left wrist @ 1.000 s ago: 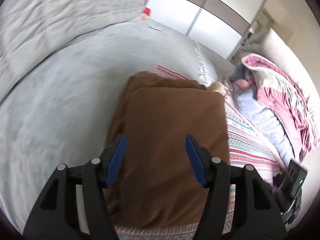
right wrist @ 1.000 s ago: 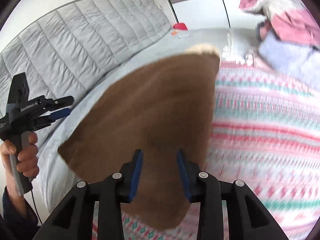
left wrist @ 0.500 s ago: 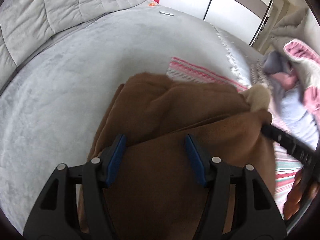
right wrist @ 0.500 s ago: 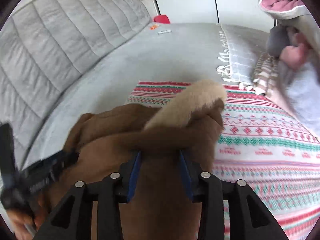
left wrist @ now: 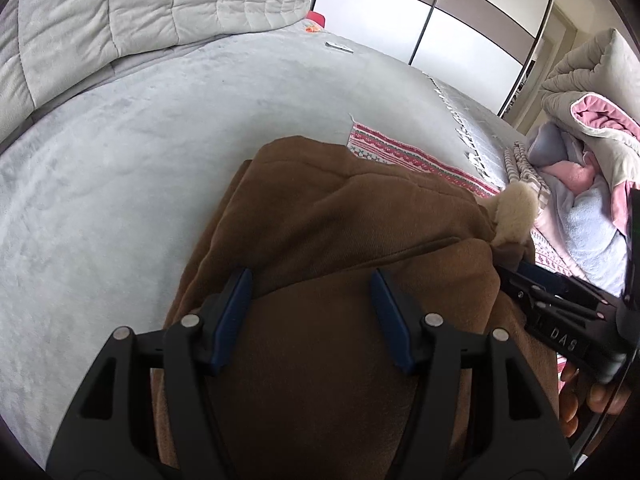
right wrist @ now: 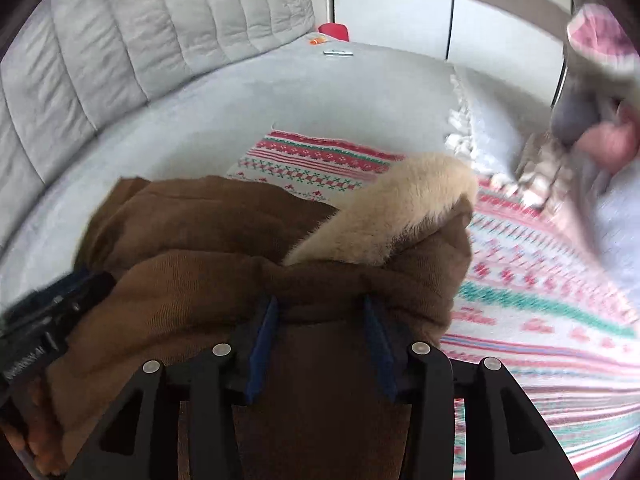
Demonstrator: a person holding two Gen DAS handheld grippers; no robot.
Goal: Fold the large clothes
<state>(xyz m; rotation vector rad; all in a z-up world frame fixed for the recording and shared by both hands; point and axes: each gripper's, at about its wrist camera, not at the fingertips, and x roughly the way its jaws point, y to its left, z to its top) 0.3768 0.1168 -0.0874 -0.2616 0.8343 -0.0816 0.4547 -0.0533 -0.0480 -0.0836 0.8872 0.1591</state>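
A brown garment (left wrist: 340,232) with a cream fleece lining (right wrist: 400,208) lies folded over itself on a patterned pink, green and white blanket (right wrist: 540,300). My left gripper (left wrist: 310,292) hovers low over the near fold with its blue pads spread wide and pressing on nothing. My right gripper (right wrist: 320,312) has a bunched fold of the brown garment (right wrist: 200,240) between its pads, which still touch the cloth as the jaws are opening. In the left wrist view the right gripper (left wrist: 516,276) reaches the garment's right edge below the fleece lining (left wrist: 516,208).
A grey bed cover (left wrist: 160,140) spreads to the left, with a quilted headboard (left wrist: 140,8) behind. A heap of pink, grey and white bedding (left wrist: 592,152) sits at the right. A red object (left wrist: 318,19) and a small flat item (left wrist: 339,46) lie far back near the wardrobe doors (left wrist: 440,20).
Both grippers came down toward the bed. The right one carried the lifted brown half over onto the rest of the garment, and its jaws have widened. The left jaws kept their spread.
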